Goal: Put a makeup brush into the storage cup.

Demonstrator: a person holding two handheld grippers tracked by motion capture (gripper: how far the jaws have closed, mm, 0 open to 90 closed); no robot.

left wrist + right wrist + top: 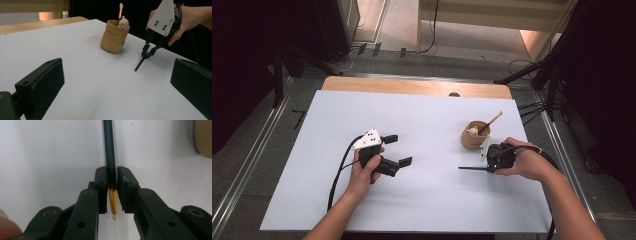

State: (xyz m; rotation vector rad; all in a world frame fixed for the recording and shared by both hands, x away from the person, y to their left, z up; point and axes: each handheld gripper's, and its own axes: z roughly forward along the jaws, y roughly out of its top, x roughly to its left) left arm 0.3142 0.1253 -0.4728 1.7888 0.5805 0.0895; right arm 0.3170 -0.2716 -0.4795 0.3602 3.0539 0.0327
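currently the right gripper [111,178] is clenched on a dark pencil [109,150] near its sharpened end, the shaft lying on the white table [422,200] just near of the tan cup [473,138] at right. left gripper [398,150] sits well apart at left, jaws wide, holding nothing.

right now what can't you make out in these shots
- Pencil: its far end is cut off by the top edge of the right gripper view.
- Brush in the tan pot: its lower part is hidden by the pot wall, left gripper view.
- Bear figure: too small in the high view.
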